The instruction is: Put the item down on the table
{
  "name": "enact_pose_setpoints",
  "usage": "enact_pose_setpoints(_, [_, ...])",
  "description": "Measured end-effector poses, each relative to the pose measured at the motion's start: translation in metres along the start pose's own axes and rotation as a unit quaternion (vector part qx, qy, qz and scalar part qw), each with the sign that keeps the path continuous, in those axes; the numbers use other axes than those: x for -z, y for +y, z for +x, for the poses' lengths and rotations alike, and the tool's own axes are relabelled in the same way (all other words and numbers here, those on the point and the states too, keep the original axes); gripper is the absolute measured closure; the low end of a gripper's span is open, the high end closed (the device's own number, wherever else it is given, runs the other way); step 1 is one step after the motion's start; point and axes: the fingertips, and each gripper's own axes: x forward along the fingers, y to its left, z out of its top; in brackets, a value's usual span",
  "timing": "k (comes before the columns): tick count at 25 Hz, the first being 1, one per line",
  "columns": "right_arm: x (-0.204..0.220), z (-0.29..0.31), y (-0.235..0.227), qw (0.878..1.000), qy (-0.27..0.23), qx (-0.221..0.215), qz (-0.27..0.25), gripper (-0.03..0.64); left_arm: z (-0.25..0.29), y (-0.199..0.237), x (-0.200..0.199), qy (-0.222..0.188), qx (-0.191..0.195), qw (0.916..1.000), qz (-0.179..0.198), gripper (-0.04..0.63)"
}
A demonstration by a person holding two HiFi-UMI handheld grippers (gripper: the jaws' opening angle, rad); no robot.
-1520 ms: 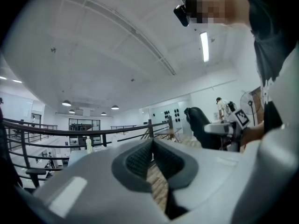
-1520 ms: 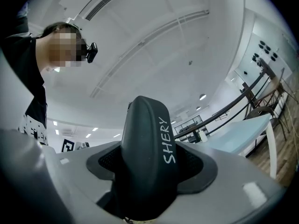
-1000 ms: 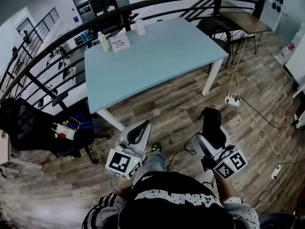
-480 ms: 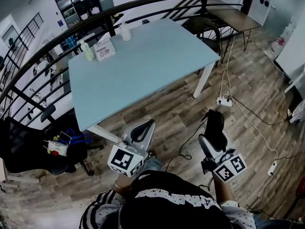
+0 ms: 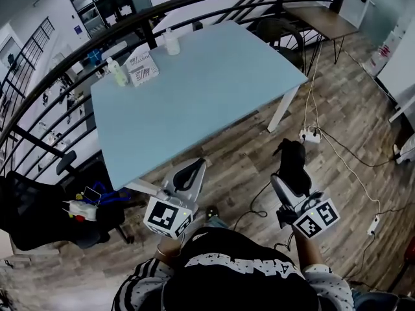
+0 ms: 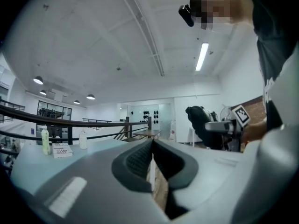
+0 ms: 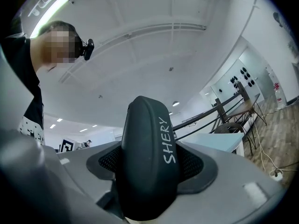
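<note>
A black oblong case (image 5: 292, 162) with white lettering is clamped in my right gripper (image 5: 293, 167), held over the wooden floor in front of the table's near right corner. In the right gripper view the case (image 7: 152, 139) stands upright between the jaws and fills the middle. My left gripper (image 5: 195, 170) is shut with nothing in it, hovering just off the near edge of the light blue table (image 5: 201, 96). In the left gripper view its jaws (image 6: 152, 148) meet, and the case (image 6: 198, 122) shows off to the right.
At the table's far left stand a green bottle (image 5: 118, 73), a small box (image 5: 142, 67) and a white bottle (image 5: 171, 43). A dark railing (image 5: 78, 37) curves behind. A black chair (image 5: 32, 216) is at left. Cables and a power strip (image 5: 311, 135) lie on the floor at right.
The head view has shifted, and the table now sits lower and closer to both grippers. The right gripper with the case has risen slightly. Both grips are unchanged.
</note>
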Motion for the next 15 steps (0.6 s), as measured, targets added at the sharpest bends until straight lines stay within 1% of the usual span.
enact_pose_setpoints(5, [0.001,0.035,-0.005,1.0,0.007,0.015,0.001,0.273,0.003,0.036,-0.002,0.001,0.0,1.0,-0.002,0.595])
enact_pose_setpoints(10, [0.007,0.069,0.002,1.0,0.014,0.015,0.002,0.273,0.006,0.075,0.002,0.0,-0.004,0.9999,-0.01,0.595])
enact_pose_setpoints(15, [0.008,0.099,0.005,1.0,0.015,0.022,-0.005,0.273,0.009,0.107,0.001,-0.004,0.003,1.0,-0.009,0.595])
